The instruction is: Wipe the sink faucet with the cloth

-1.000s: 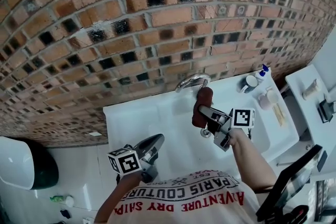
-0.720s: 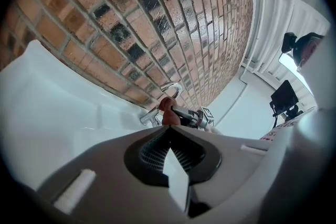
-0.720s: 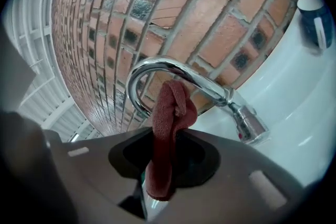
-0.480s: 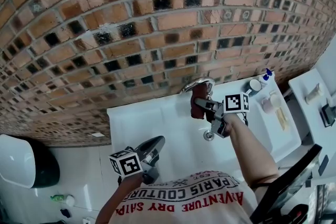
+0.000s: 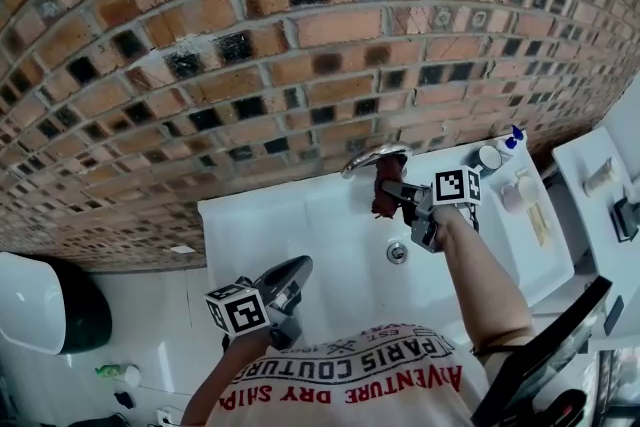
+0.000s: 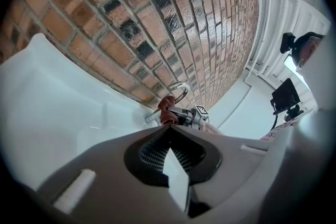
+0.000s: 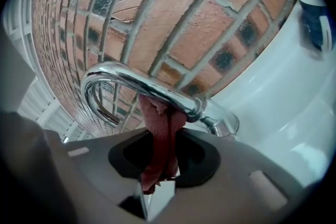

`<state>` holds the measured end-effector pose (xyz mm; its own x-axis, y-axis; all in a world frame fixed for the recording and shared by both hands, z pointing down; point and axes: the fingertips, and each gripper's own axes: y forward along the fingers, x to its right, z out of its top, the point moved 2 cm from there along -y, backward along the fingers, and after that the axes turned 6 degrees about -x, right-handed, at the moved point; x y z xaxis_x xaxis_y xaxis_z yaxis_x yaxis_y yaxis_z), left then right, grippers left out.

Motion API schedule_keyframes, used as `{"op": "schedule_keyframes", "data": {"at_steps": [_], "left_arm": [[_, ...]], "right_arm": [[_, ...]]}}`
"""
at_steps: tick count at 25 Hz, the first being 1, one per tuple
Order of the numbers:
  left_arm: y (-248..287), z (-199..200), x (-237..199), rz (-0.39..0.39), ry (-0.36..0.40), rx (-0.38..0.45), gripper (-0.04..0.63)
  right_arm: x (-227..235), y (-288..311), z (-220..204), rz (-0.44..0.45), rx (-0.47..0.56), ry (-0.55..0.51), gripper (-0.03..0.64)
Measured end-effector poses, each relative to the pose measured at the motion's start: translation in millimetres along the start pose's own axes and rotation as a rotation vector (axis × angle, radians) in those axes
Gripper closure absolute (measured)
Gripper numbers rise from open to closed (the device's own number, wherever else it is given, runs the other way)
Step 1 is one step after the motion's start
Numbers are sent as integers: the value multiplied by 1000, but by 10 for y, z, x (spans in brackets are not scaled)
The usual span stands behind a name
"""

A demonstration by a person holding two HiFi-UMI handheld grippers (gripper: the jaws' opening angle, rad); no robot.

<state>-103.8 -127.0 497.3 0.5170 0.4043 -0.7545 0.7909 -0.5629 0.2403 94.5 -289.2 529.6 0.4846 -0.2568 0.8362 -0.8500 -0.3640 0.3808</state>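
A chrome curved faucet point(image 5: 372, 155) stands at the back rim of the white sink point(image 5: 290, 225), against the brick wall. My right gripper point(image 5: 392, 191) is shut on a dark red cloth point(image 5: 385, 196) and holds it up against the faucet point(image 7: 157, 93). In the right gripper view the cloth point(image 7: 160, 141) hangs from under the spout down between the jaws. My left gripper point(image 5: 290, 277) hangs shut and empty over the sink's near left edge, away from the faucet point(image 6: 176, 96).
A drain point(image 5: 397, 252) lies in the basin below the right gripper. A dark blue cup point(image 5: 483, 158) and a blue-capped bottle point(image 5: 509, 141) stand on the sink's right ledge. A toilet point(image 5: 40, 305) is at the far left. A white shelf point(image 5: 590, 185) stands at right.
My right gripper has carried the cloth up from over the drain to the faucet. The left gripper has stayed in place.
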Motion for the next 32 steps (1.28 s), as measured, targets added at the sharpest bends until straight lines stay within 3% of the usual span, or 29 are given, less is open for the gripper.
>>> {"op": "schedule_keyframes", "data": {"at_steps": [12,32], "left_arm": [[-6,-34,23,-10,-8,-3,595],[-83,-29,190,-39,15,16,595]], "right_arm": [[-50,-90,54,-26,49,-49,525],[-1063,-189,132,39,98,-258,525]]}}
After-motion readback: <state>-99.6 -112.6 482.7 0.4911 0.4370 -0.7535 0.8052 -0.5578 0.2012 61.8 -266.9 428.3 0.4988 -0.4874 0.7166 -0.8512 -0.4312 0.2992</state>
